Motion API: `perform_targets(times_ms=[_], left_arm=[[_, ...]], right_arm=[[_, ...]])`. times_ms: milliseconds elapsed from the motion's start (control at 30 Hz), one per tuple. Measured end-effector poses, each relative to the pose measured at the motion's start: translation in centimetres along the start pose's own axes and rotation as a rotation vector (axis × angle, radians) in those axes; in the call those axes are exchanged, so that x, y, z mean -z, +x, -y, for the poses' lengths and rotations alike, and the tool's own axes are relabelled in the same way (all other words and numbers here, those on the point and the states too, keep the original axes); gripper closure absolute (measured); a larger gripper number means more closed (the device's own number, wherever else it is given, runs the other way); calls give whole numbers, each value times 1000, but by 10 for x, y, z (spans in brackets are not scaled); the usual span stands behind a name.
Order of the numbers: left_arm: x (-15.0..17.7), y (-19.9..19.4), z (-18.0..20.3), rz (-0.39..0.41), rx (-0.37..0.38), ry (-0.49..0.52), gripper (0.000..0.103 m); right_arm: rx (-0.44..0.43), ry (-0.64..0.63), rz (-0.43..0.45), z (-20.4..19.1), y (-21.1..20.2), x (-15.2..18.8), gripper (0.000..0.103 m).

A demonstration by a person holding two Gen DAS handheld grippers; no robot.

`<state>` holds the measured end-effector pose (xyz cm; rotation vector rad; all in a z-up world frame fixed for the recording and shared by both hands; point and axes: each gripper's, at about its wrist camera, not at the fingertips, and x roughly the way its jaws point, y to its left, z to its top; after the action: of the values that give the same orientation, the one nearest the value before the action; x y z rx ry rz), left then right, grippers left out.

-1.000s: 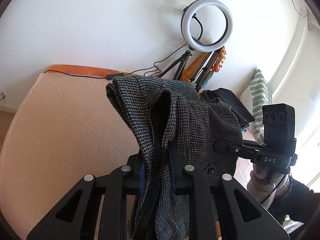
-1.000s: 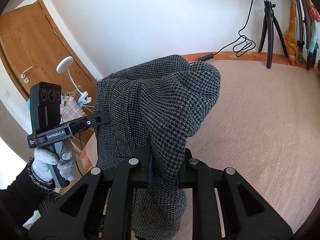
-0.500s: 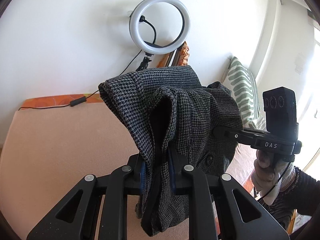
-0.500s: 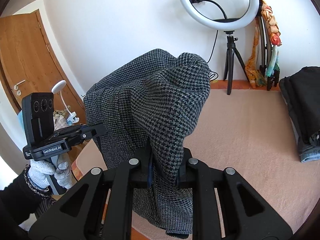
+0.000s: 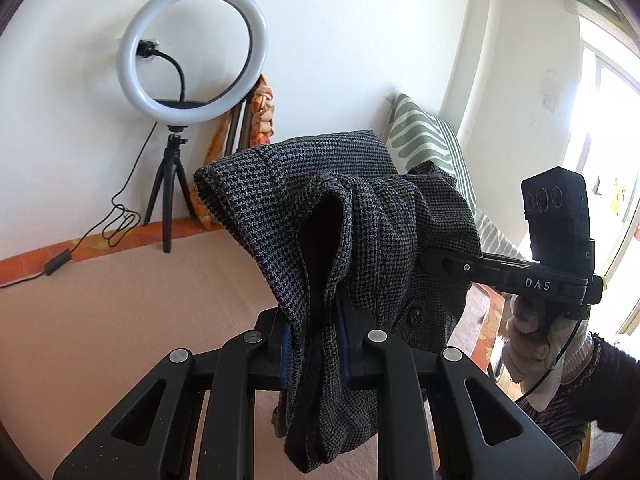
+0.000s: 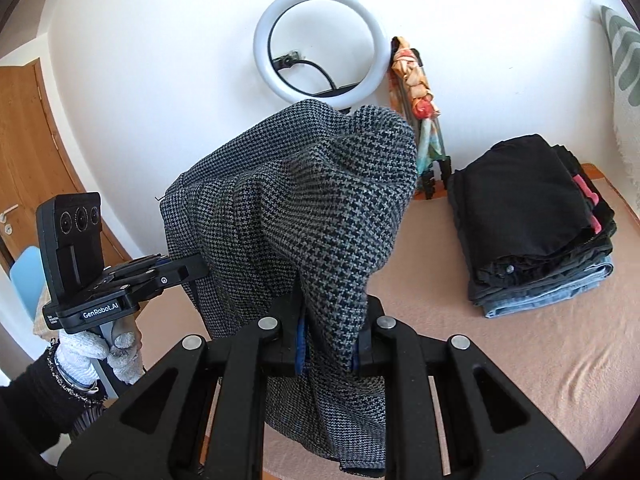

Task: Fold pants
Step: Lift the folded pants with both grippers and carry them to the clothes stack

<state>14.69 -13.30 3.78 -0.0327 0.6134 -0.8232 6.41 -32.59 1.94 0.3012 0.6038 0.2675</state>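
Grey houndstooth pants (image 5: 360, 240) hang bunched in the air above a peach-covered bed (image 5: 100, 320). My left gripper (image 5: 316, 344) is shut on one part of the pants, near a dark button. My right gripper (image 6: 328, 340) is shut on another part of the same pants (image 6: 304, 216). Each gripper shows in the other's view, held by a gloved hand: the right one (image 5: 432, 260) at the pants' right side, the left one (image 6: 196, 272) at their left side. The cloth drapes over both sets of fingers and hides the fingertips.
A ring light on a tripod (image 5: 192, 48) stands at the wall behind the bed, its cable trailing left. A stack of folded dark pants and jeans (image 6: 532, 224) lies on the bed at the right. A green striped pillow (image 5: 432, 140) leans by the window. A wooden door (image 6: 24, 152) is at the left.
Both grippers have lifted the pants higher and swung toward the wall. The ring light and the folded stack have come further into view. Both grips stay shut.
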Motion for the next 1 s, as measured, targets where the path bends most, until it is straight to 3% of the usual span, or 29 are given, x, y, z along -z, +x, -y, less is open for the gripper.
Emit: perform_targets(times_ms=[533,867,1000], left_arm=[[-62,78,69,50,110,96,87],[-98,139,96,60,154,124,87],[-103,161,97,49,155,121,87]], right_arm=[[203,-42,94,80,-67,-64,86],[338,-75,101,137,-60,-122,86],[338,-58,83,162,-45,-142,86]])
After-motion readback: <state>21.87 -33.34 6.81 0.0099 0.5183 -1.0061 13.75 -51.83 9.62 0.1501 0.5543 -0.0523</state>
